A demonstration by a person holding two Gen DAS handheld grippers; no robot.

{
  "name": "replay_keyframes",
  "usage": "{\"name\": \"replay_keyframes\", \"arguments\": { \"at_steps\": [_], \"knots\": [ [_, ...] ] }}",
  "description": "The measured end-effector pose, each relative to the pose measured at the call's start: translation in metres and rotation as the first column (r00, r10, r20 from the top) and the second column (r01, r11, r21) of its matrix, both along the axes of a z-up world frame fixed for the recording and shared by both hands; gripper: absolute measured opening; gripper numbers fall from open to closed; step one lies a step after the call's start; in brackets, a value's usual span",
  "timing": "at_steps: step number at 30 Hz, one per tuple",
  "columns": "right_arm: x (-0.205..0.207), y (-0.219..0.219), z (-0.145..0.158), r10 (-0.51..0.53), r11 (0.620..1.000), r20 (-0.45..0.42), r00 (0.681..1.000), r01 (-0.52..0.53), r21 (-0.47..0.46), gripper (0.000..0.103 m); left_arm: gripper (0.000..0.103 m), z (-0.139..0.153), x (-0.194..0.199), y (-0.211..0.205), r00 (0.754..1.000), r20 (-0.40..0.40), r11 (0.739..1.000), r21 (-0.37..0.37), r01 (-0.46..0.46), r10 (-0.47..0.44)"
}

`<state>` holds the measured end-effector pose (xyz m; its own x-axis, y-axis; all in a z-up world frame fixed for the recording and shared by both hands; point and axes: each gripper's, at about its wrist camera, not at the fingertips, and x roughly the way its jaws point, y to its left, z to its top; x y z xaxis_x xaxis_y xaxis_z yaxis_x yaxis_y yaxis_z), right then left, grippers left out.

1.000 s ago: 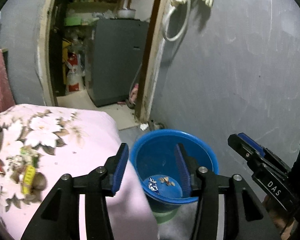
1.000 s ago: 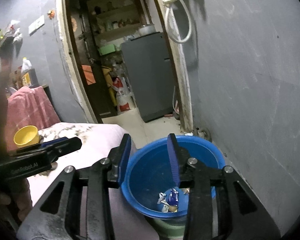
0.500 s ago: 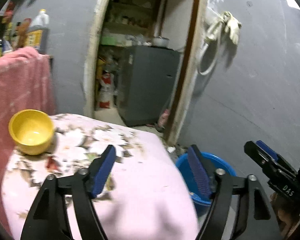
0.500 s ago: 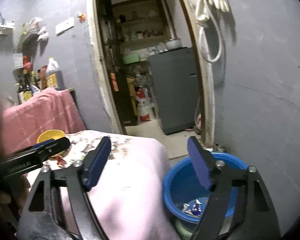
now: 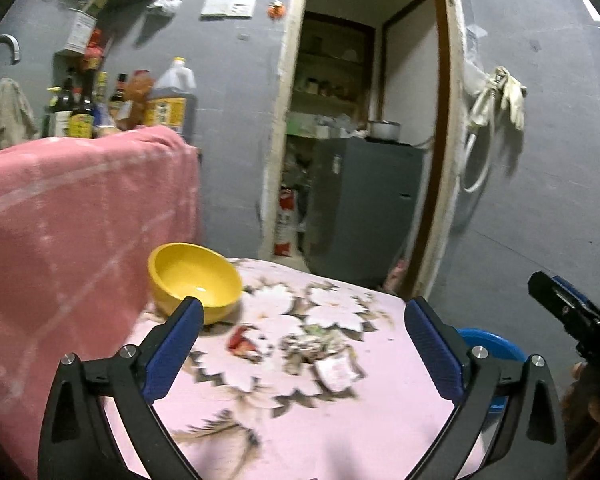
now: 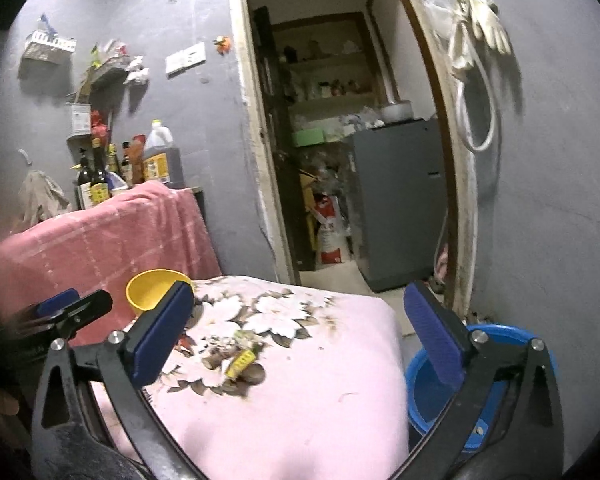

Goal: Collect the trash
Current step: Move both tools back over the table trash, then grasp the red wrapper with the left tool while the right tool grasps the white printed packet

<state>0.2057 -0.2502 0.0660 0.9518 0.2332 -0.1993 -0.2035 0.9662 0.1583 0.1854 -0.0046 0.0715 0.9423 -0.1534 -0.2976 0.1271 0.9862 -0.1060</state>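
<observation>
Scraps of trash lie on the pink floral tablecloth (image 5: pixel 340 432): a red wrapper (image 5: pixel 242 340), a pale packet (image 5: pixel 336 370) and crumpled bits (image 5: pixel 304 344). The right wrist view shows a yellow wrapper (image 6: pixel 240 360) among them. My left gripper (image 5: pixel 300 352) is open and empty, above the table just short of the trash. My right gripper (image 6: pixel 300 336) is open and empty over the table's right side. The blue bin (image 6: pixel 424 384) stands on the floor right of the table; its rim also shows in the left wrist view (image 5: pixel 488 342).
A yellow bowl (image 5: pixel 194 276) sits at the table's back left. A pink towel (image 5: pixel 80 216) hangs over furniture on the left, with bottles (image 5: pixel 80 108) behind. A doorway with a grey fridge (image 5: pixel 364 208) is beyond. Grey wall on the right.
Both grippers have swung left and up from over the blue bin to over the table, and their jaws have opened wider. The bin's contents have dropped out of view.
</observation>
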Motion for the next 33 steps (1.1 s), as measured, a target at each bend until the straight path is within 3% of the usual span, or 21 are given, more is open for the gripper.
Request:
{"name": "replay_keyframes", "arguments": {
  "at_steps": [10, 21, 27, 33],
  "knots": [
    [-0.001, 0.045, -0.005, 0.068, 0.995, 0.045, 0.997, -0.064, -0.077, 0.103, 0.101, -0.010, -0.009, 0.033, 0.995, 0.052, 0.995, 0.038, -0.088, 0.086],
    [0.034, 0.075, -0.029, 0.128, 0.983, -0.024, 0.991, -0.130, -0.132, 0.103, 0.101, -0.038, 0.019, 0.052, 0.993, 0.031, 0.987, 0.111, -0.116, 0.114],
    [0.063, 0.087, -0.048, 0.150, 0.973, -0.100, 0.984, -0.165, -0.165, 0.103, 0.101, -0.057, 0.047, 0.054, 0.994, -0.038, 0.984, 0.155, -0.093, 0.100],
    [0.101, 0.096, -0.077, 0.152, 0.959, -0.255, 0.955, -0.205, -0.195, 0.103, 0.101, -0.076, 0.086, 0.055, 0.982, -0.166, 0.979, 0.197, -0.057, 0.090]
  ]
}}
